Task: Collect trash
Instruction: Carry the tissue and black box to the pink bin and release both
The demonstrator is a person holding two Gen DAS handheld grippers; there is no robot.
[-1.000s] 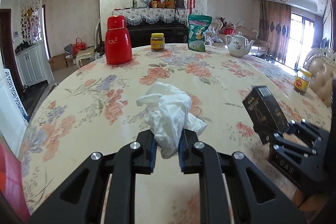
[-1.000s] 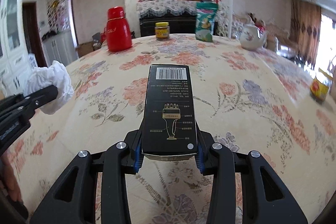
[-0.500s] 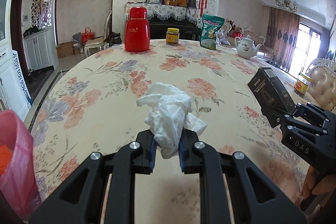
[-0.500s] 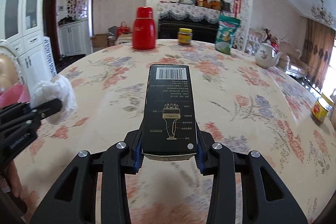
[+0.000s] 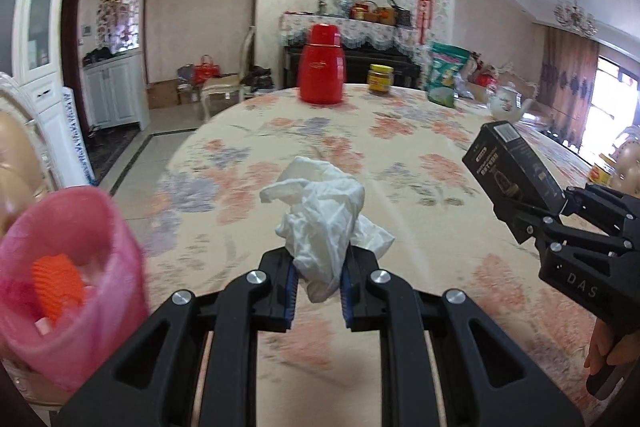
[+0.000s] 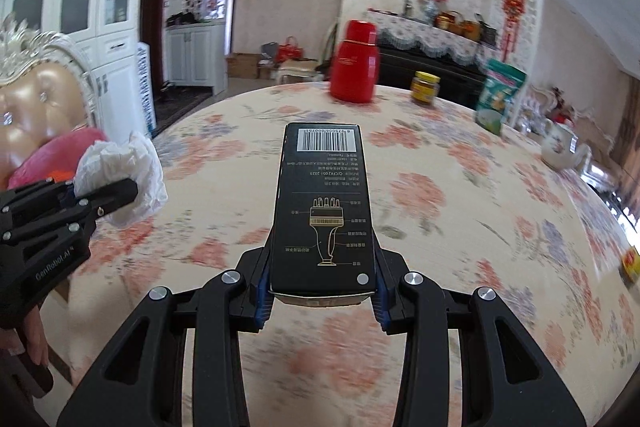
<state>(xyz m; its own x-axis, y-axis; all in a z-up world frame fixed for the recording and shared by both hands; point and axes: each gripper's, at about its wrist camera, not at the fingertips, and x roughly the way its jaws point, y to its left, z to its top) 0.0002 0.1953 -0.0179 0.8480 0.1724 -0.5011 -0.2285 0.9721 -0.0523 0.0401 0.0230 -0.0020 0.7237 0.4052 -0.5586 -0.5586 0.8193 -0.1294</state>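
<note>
Both pieces of trash in hand, neither in the bin yet.

The left gripper (image 5: 318, 277) has its fingers closed tight on a crumpled white tissue (image 5: 326, 211), held above the floral table (image 5: 420, 147), just right of the pink-lined trash bin (image 5: 60, 267). The right gripper (image 6: 322, 293) clamps the near end of a black box (image 6: 324, 203), well right of the bin. The tissue looks soft and bunched; the box is rigid, with a barcode and gold drawing. The bin already holds something orange, so I judge 2 drops remain.
</note>
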